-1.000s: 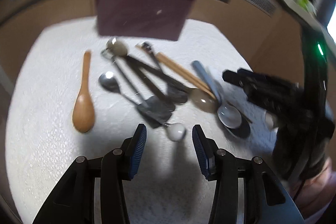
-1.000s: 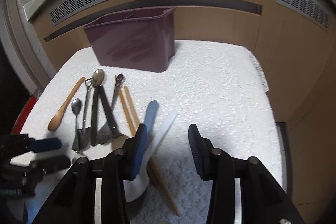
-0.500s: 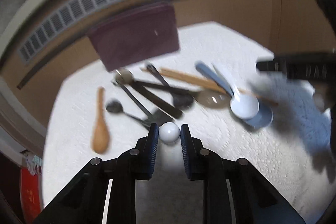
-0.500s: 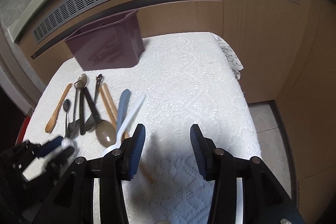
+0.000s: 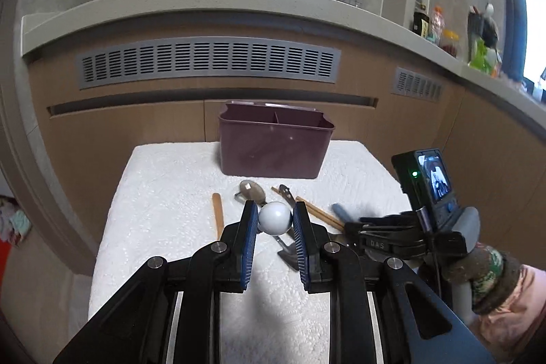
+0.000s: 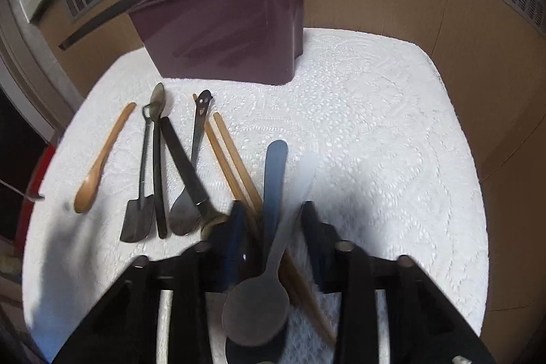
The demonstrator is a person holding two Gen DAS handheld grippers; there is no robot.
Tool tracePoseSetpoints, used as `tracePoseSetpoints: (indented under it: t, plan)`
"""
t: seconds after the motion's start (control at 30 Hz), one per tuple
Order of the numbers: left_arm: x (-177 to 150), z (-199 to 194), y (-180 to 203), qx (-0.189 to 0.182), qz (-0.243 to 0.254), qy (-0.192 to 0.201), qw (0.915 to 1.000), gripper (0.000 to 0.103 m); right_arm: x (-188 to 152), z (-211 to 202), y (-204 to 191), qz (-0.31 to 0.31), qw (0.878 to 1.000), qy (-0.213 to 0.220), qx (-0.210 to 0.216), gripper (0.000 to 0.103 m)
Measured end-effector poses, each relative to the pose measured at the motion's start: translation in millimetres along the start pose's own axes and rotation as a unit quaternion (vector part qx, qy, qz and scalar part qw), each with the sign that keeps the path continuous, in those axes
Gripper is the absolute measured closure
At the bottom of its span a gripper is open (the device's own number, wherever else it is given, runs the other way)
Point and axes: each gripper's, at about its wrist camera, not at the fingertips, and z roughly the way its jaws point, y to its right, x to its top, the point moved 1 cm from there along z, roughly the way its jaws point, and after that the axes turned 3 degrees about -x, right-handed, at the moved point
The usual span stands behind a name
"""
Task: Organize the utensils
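A: Left gripper is clamping its fingers on the white ball-end utensil, lifting it w/ the maroon bin straight ahead at the tabletop's far edge.

B: Risk?

A: Round, smooth surface, so it's prob. slipping out if the grip is easing.

B: Right gripper?

A: Fingers apart, straddling the blue spoon and white spoon; closing now is likely catching both, plus the chopsticks.

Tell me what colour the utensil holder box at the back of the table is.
Dark maroon-purple; the utensil holder box shows best in the left wrist view.
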Motion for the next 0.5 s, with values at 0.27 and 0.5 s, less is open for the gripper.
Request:
tracePoseSetpoints:
  t: [0.27,0.5]
  plan:
    - [6,-8,-22,-0.05,-0.06,0.006,0.997,0.086,-2,-63,-9,-0.016,0.996,0.075,0.044,0.099]
    - [12,-7,-18,-0.039,-0.027,-0.003,0.9989,0.085,-2,-94,-3,-0.02,0.994,0.092,0.059,0.099]
